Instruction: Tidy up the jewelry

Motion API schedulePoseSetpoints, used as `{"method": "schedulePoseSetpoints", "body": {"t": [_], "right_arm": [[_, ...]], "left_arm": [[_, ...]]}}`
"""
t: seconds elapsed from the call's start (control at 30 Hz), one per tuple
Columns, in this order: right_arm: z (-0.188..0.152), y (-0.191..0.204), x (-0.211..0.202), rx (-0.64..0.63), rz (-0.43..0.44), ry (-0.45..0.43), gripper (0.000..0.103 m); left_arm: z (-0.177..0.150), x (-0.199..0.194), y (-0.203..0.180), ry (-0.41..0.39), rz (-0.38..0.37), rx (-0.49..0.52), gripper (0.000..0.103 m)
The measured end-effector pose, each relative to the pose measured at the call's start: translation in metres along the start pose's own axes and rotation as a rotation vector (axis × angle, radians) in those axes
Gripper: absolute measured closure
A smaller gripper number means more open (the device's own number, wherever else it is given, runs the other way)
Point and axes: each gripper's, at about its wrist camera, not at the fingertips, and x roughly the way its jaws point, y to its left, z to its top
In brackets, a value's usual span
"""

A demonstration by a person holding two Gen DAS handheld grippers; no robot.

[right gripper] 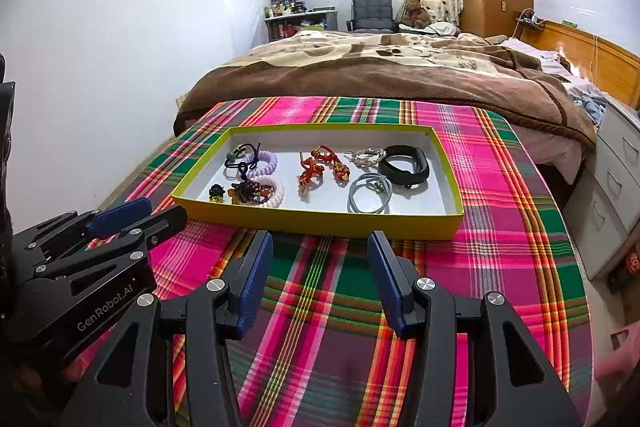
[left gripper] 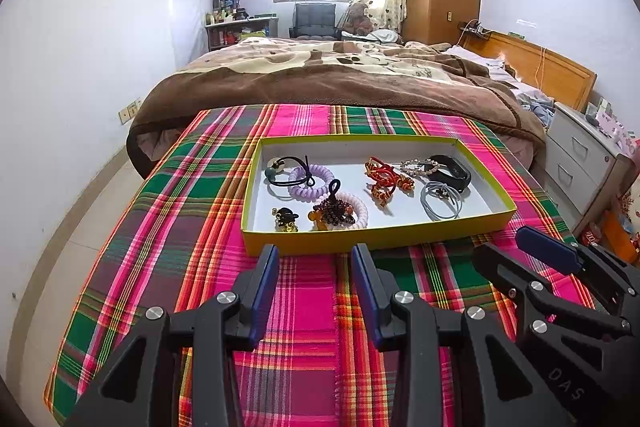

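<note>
A shallow yellow-rimmed box (left gripper: 360, 237) (right gripper: 320, 223) sits on the plaid cloth and holds jewelry. On its left lie a purple coil band (left gripper: 310, 179) (right gripper: 262, 161), a pink coil band with dark beads (left gripper: 344, 211) (right gripper: 262, 193) and a small black-and-gold charm (left gripper: 286, 219) (right gripper: 216, 193). A red knotted cord (left gripper: 386, 181) (right gripper: 322, 167), a pearl bracelet (left gripper: 416, 167), a black wristband (left gripper: 450, 173) (right gripper: 404, 171) and grey hair ties (left gripper: 442, 205) (right gripper: 370, 199) fill the right. My left gripper (left gripper: 316, 255) and right gripper (right gripper: 320, 243) hover open and empty just short of the box's near wall.
The plaid cloth (left gripper: 304, 307) covers a table that butts against a bed with a brown blanket (left gripper: 320, 75). White drawers (left gripper: 580, 163) stand to the right. A white wall runs along the left. The right gripper's body (left gripper: 560, 279) shows beside the left one.
</note>
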Motion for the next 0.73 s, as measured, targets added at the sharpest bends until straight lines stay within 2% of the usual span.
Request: {"method": "schedulePoseSetpoints", "body": {"t": [0.73], "right_arm": [[0.0000,-0.0003,0.0000,0.003,-0.002,0.000,0.053]], "left_arm": [[-0.0016,-0.0009,-0.0024,0.000,-0.014,0.000,0.066]]}}
